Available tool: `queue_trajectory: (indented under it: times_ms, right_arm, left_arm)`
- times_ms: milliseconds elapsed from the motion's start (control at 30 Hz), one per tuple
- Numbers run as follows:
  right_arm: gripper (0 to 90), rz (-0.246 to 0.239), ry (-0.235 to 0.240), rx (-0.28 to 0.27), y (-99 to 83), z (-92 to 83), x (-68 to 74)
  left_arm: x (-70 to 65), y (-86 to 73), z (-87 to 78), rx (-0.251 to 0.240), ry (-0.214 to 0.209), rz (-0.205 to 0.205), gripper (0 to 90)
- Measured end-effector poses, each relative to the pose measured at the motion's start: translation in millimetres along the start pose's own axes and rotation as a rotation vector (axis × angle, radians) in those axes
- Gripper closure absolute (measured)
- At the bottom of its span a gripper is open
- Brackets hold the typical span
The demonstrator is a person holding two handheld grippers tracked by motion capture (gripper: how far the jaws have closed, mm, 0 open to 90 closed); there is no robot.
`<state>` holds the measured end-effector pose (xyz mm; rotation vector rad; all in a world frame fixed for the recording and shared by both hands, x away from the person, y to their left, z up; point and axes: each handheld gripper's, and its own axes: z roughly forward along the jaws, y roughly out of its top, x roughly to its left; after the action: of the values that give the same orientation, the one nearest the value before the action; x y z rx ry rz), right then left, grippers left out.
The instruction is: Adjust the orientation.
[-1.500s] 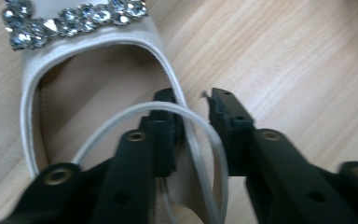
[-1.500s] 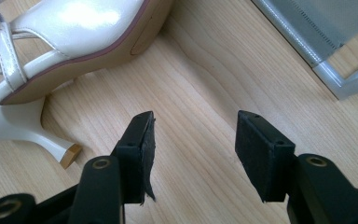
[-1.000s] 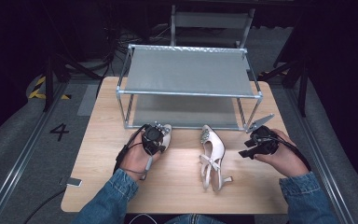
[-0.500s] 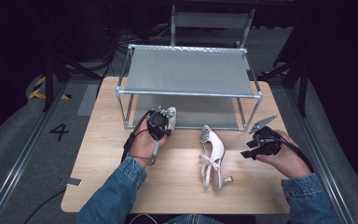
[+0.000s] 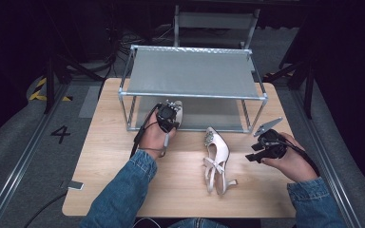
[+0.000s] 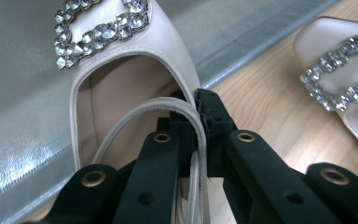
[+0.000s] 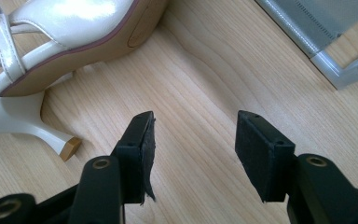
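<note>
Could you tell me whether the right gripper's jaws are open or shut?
Open. The right gripper shows a clear gap of bare table between its pads, gripping nothing; the shoe lies beside it.

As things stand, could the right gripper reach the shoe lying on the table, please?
Probably yes. The right gripper has its jaws open with nothing between them, and bare table separates it from the lying shoe; nothing blocks the way.
</note>
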<state>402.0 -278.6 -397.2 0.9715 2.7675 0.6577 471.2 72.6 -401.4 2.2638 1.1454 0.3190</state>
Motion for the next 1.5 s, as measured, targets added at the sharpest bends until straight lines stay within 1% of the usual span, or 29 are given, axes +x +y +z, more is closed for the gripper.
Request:
queue_trajectory:
  times_ms: [67, 133, 167, 200, 300, 333, 433, 467, 500, 533, 567, 600, 633, 700, 767, 800, 833, 867, 933, 1000, 1100, 1133, 1167, 1200, 1267, 1333, 1367, 1500]
  right_arm:
    - [48.1, 0.0, 0.002, 0.001, 0.1, 0.2, 0.3]
    - [48.1, -0.004, -0.005, 0.003, 0.6, 1.1, 2.0]
    - [48.1, -0.009, -0.001, 0.002, 1.0, 1.3, 2.9]
    - [48.1, -0.012, 0.001, 0.0, 1.5, 1.2, 3.9]
    - [48.1, -0.017, -0.001, -0.002, 2.4, 0.8, 5.3]
    - [48.1, -0.017, 0.0, -0.003, 2.5, 0.6, 5.5]
    - [48.1, -0.014, -0.003, -0.004, 1.9, 0.3, 4.8]
    - [48.1, -0.012, -0.002, -0.005, 1.7, 0.1, 4.5]
    - [48.1, -0.011, -0.001, -0.004, 1.5, 0.1, 4.3]
    - [48.1, -0.011, 0.001, -0.004, 1.4, 0.2, 4.4]
    - [48.1, -0.013, 0.002, -0.003, 1.4, 0.4, 4.6]
    - [48.1, -0.015, 0.001, -0.001, 1.7, 1.2, 5.0]
    - [48.0, -0.016, 0.002, 0.001, 1.9, 1.7, 5.5]
    - [47.8, -0.023, 0.004, 0.002, 2.4, 2.6, 6.5]
    - [47.8, -0.026, 0.007, 0.002, 2.7, 2.4, 7.2]
    - [47.8, -0.026, 0.008, 0.001, 2.6, 2.1, 7.0]
    - [47.8, -0.026, 0.007, 0.001, 2.5, 2.1, 6.8]
    - [47.8, -0.026, 0.005, 0.001, 2.3, 2.1, 6.6]
    - [47.8, -0.022, 0.004, 0.0, 2.1, 2.5, 6.3]
    - [47.7, -0.02, 0.005, 0.003, 2.0, 3.3, 6.1]
    - [47.7, -0.022, 0.009, 0.008, 2.4, 5.0, 6.6]
    - [47.7, -0.023, 0.011, 0.01, 2.5, 5.6, 6.9]
    - [47.7, -0.023, 0.012, 0.013, 2.6, 6.2, 7.2]
    - [47.7, -0.022, 0.011, 0.015, 2.7, 6.8, 7.3]
    - [47.8, -0.024, 0.014, 0.016, 2.9, 7.4, 7.4]
    - [47.8, -0.025, 0.015, 0.018, 3.3, 8.0, 7.8]
    - [47.7, -0.025, 0.015, 0.02, 3.4, 8.4, 7.9]
    - [47.7, -0.025, 0.016, 0.02, 3.4, 8.4, 8.1]
  left_arm:
    - [0.3, 0.8, 2.7, 0.0, 0.002, 0.0, 85.8]
    - [0.7, 1.8, 10.0, 0.006, 0.007, -0.011, 85.8]
    - [2.2, 2.3, 11.7, 0.005, 0.011, -0.004, 85.8]
    - [2.3, 2.3, 13.4, 0.006, 0.013, -0.016, 85.8]
    - [4.2, 3.4, 16.9, 0.01, 0.021, -0.024, 85.8]
    - [4.3, 3.8, 17.2, 0.014, 0.016, -0.035, 85.7]
    - [5.0, 5.2, 19.2, 0.02, 0.007, -0.047, 85.3]
    - [5.3, 5.5, 18.5, 0.012, -0.004, -0.049, 84.7]
    - [5.0, 5.4, 18.0, -0.014, -0.021, -0.056, 82.3]
    - [4.5, 5.1, 18.5, -0.044, -0.034, -0.059, 73.8]
    - [3.1, 5.0, 18.8, -0.063, -0.064, -0.062, 67.9]
    - [1.2, 5.2, 18.9, -0.066, -0.072, -0.071, 65.6]
    - [-0.7, 5.9, 18.3, -0.064, -0.069, -0.059, 63.6]
    - [-3.7, 6.5, 17.4, -0.071, -0.076, -0.055, 60.6]
    - [-4.3, 6.3, 15.2, -0.062, -0.074, -0.076, 55.9]
    - [-3.6, 6.3, 14.1, -0.07, -0.078, -0.075, 55.2]
    - [-3.3, 6.0, 12.5, -0.07, -0.081, -0.081, 54.5]
    - [-2.4, 5.9, 10.2, -0.069, -0.08, -0.073, 53.9]
    - [-2.6, 5.3, 5.7, -0.078, -0.083, -0.08, 53.7]
    - [-2.1, 4.9, 0.5, -0.072, -0.099, -0.077, 52.1]
    - [-2.4, 3.1, -6.3, -0.069, -0.118, -0.06, 47.4]
    - [-2.9, 1.9, -10.1, -0.068, -0.133, -0.059, 46.5]
    - [-2.8, 0.2, -14.3, -0.08, -0.146, -0.044, 44.8]
    - [-2.9, -0.9, -17.5, -0.088, -0.144, -0.042, 42.2]
    - [-3.0, -3.8, -25.8, -0.103, -0.139, -0.024, 41.6]
    - [-2.1, -6.2, -34.5, -0.131, -0.134, -0.004, 40.6]
    - [-3.1, -7.9, -38.8, -0.143, -0.13, -0.004, 40.3]
    - [-6.1, -19.0, -59.9, -0.186, -0.141, 0.018, 40.3]
